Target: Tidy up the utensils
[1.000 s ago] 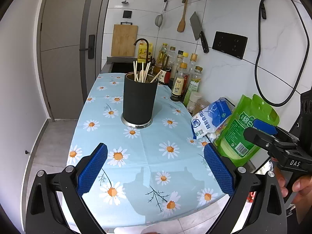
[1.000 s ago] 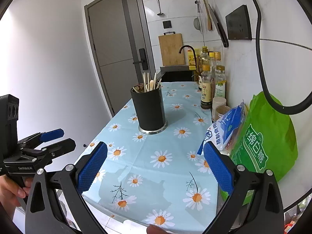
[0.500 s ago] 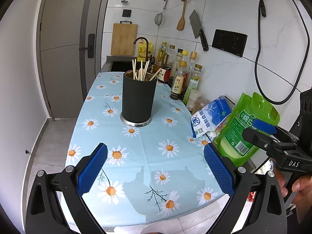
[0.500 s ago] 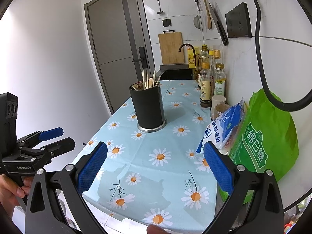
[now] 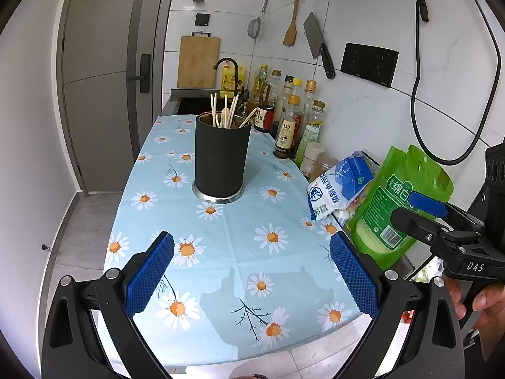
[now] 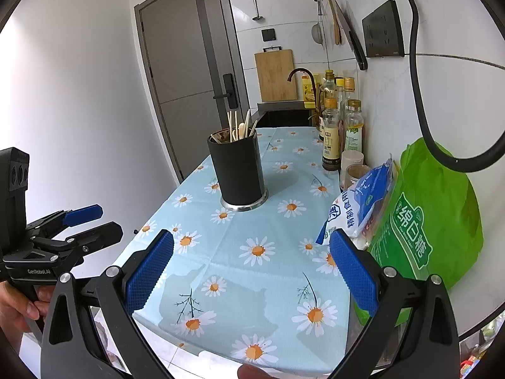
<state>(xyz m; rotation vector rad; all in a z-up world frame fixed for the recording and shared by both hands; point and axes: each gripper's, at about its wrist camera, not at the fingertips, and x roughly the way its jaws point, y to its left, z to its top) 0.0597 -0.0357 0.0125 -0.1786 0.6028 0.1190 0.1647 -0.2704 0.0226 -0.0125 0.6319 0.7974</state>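
1. Narrow kitchen counter under a light-blue daisy-print tablecloth [image 5: 233, 240]; white tiled wall on the right, grey door [image 5: 104, 88] at far left, dark sink with a curved bronze tap [image 5: 228, 66] at the far end.
2. On the wall: wooden cutting board [image 5: 199, 61], wooden spatula [image 5: 292, 22], steel cleaver [image 5: 318, 44], black socket plate [image 5: 369, 64], looping black cable [image 5: 448, 72].
3. Along the wall side: row of oil and sauce bottles [image 5: 290, 123], blue-and-white salt bag [image 5: 341, 189], green sugar pouch [image 5: 397, 208].
4. Black cylindrical utensil holder on a steel base [image 5: 222, 158] stands upright mid-counter, pale wooden chopsticks and spoons [image 5: 227, 112] sticking out of it.
5. Left gripper [image 5: 251, 271]: blue pads spread wide, nothing between them, over the near counter edge; holder well ahead of it, roughly centred.
6. Right gripper [image 6: 251, 271]: also spread wide and empty; holder well ahead, slightly left of centre.
7. Each gripper shows at the other view's edge, partly cut off; hands only partly visible.
8. Holder's contents below the rim are hidden; exact utensil count unclear.
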